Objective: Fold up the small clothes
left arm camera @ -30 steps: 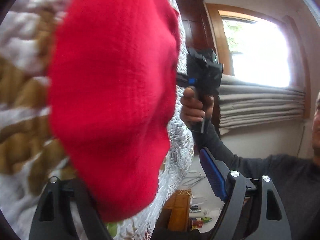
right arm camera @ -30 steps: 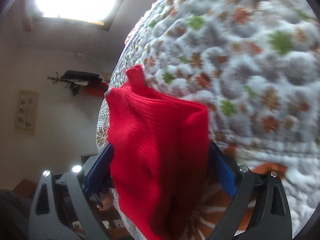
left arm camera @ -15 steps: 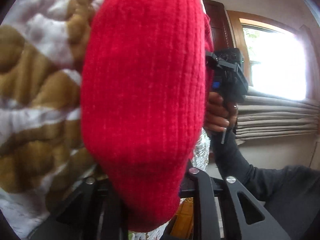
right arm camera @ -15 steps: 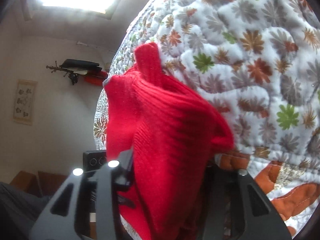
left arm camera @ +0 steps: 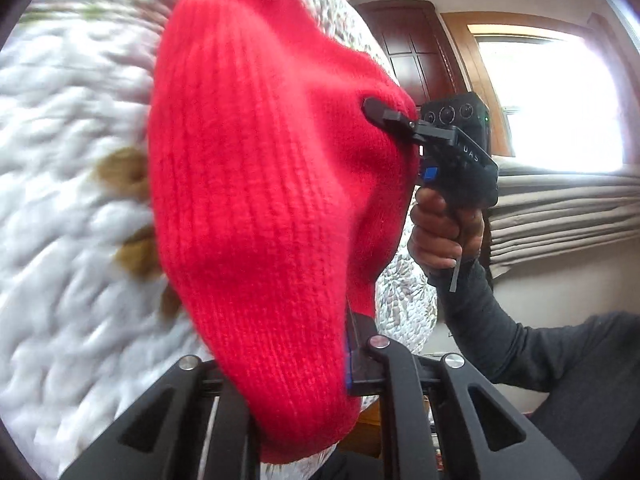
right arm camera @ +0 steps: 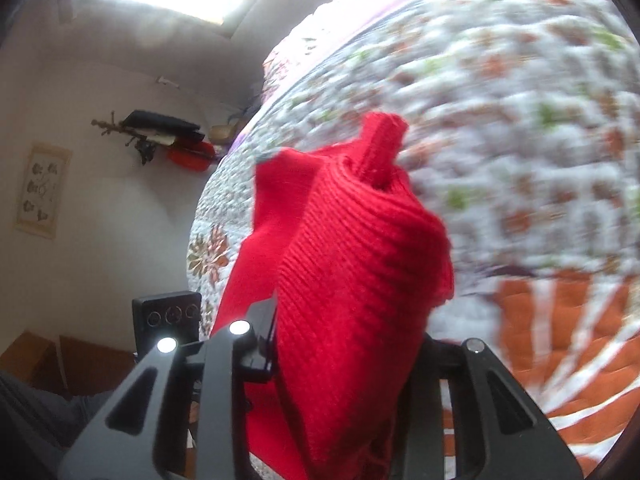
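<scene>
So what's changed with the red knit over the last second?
Both tongs, open around the red knit garment a second ago, have closed on it: left tongs, right tongs. The quilt now blurs, so the tongs are moving. Garment stays bunched.

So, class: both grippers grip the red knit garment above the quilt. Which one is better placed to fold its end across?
Probably right: the right gripper pinches the red knit garment at its far edge; the left gripper anchors the near bulk.

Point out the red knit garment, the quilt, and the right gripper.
red knit garment (left arm camera: 260,200): left wrist view, ribbed middle.
quilt (right arm camera: 500,120): right wrist view, bare leaf-print area.
right gripper (right arm camera: 344,364): right wrist view, between the fingertips.
</scene>
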